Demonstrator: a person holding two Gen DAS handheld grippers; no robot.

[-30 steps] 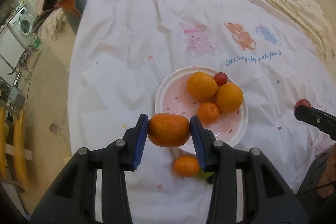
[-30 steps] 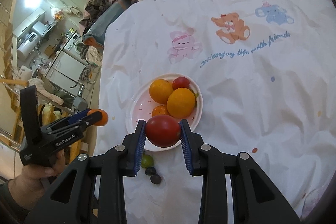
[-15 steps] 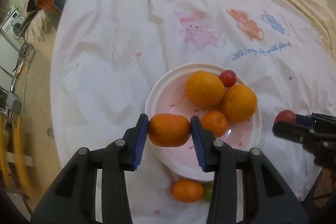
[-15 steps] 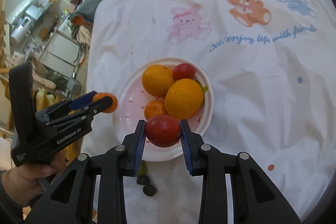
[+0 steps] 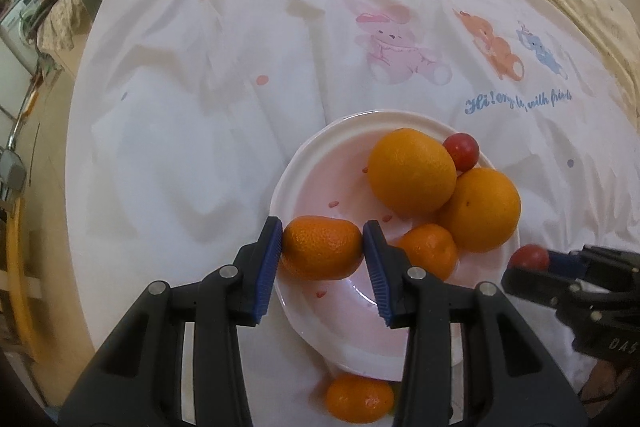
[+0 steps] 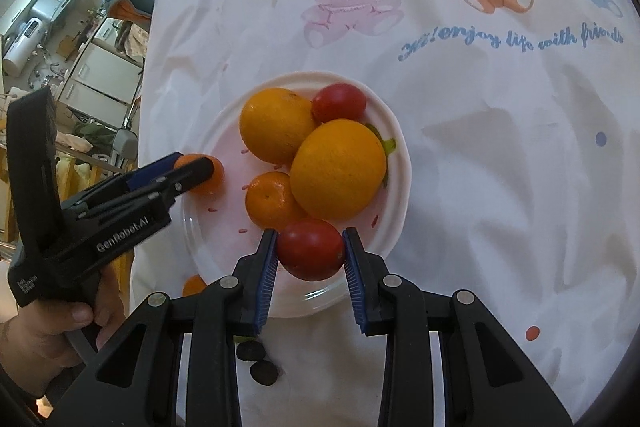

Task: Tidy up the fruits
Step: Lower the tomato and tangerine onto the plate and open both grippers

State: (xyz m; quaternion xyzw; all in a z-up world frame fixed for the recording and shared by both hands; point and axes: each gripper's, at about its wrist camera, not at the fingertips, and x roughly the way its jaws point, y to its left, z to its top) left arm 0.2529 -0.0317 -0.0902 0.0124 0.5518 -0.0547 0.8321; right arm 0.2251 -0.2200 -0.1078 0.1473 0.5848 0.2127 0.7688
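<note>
- step in hand: both fruits are being carried to the plate [image 5: 304, 163], which sits on a white printed bed cover [image 5: 200, 87].
- the left hand-held gripper [image 5: 323, 251] pinches a mandarin [image 5: 322, 247] over the plate's left rim, centre of its frame.
- the right hand-held gripper [image 6: 310, 253] pinches a red tomato [image 6: 311, 249] over the plate's near rim, lower centre.
- next move, as i judge it: lower each fruit into the bare pink area, then spread the jaws gently so nothing rolls.
- the plate holds two oranges [image 6: 338, 169], a small mandarin [image 6: 272, 201] and a small tomato [image 6: 339, 103].
- another mandarin [image 5: 358, 399] lies off the plate, bottom of frame.
</note>
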